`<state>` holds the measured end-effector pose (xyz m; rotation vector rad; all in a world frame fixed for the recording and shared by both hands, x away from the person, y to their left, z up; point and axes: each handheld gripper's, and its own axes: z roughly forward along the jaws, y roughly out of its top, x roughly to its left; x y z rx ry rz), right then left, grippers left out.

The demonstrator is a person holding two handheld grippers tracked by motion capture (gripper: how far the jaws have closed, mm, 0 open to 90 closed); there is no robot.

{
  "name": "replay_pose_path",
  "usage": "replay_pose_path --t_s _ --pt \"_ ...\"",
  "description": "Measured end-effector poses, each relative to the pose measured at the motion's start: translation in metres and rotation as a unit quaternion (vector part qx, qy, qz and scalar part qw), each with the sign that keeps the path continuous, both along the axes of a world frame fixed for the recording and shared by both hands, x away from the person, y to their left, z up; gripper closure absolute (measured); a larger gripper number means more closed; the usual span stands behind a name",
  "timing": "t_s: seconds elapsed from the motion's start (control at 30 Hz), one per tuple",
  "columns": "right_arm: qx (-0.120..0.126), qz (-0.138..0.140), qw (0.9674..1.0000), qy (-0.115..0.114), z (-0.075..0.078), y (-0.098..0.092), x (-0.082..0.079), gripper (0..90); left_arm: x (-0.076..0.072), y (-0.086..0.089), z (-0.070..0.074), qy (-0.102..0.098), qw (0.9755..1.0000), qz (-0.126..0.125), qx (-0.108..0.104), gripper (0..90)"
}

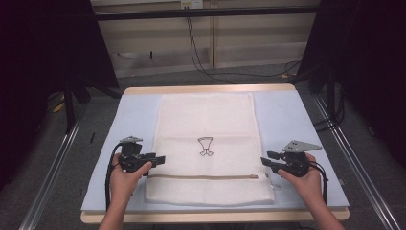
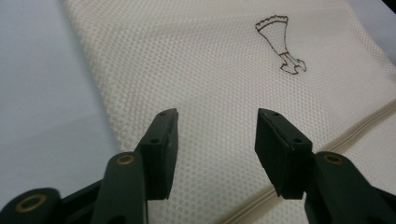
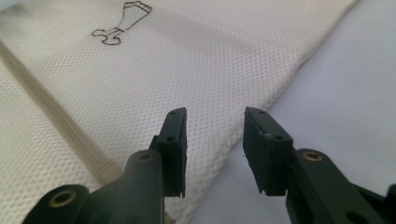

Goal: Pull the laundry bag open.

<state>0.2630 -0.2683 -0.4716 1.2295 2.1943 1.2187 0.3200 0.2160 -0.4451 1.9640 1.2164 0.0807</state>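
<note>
While both my hands hover at the near corners of the cream mesh laundry bag (image 1: 208, 143) lying flat on the pale blue table cover (image 1: 287, 120), my left gripper (image 2: 217, 140) has its jaws spread over the weave, pinching nothing. My right gripper (image 3: 215, 147) gapes likewise above the bag's edge — whether either tip brushes the mesh I cannot tell. Both forearms are cut off at the frame's bottom, and the small dark emblem (image 1: 206, 146) is too small to read.

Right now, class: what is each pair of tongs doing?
Left tongs: open, holding nothing, above the mesh bag.
Right tongs: open, holding nothing, at the bag's edge.
</note>
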Motion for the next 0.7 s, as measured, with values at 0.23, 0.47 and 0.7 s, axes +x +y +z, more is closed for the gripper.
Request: replay_pose_path --t_s 0.23,0.47,0.7 --pt "-0.012 0.018 0.9997 -0.008 0.002 0.001 -0.007 76.0 -0.004 -0.022 0.005 -0.016 0.9995 -0.027 0.012 41.4" --pt "-0.004 0.045 0.9989 -0.013 0.006 -0.001 -0.017 90.0 -0.006 -0.045 0.005 -0.01 0.9991 -0.04 -0.004 35.9" --pt "0.002 0.049 0.9988 0.003 0.004 -0.001 -0.024 90.0 -0.01 -0.071 0.006 -0.01 0.9968 -0.075 -0.025 35.1"
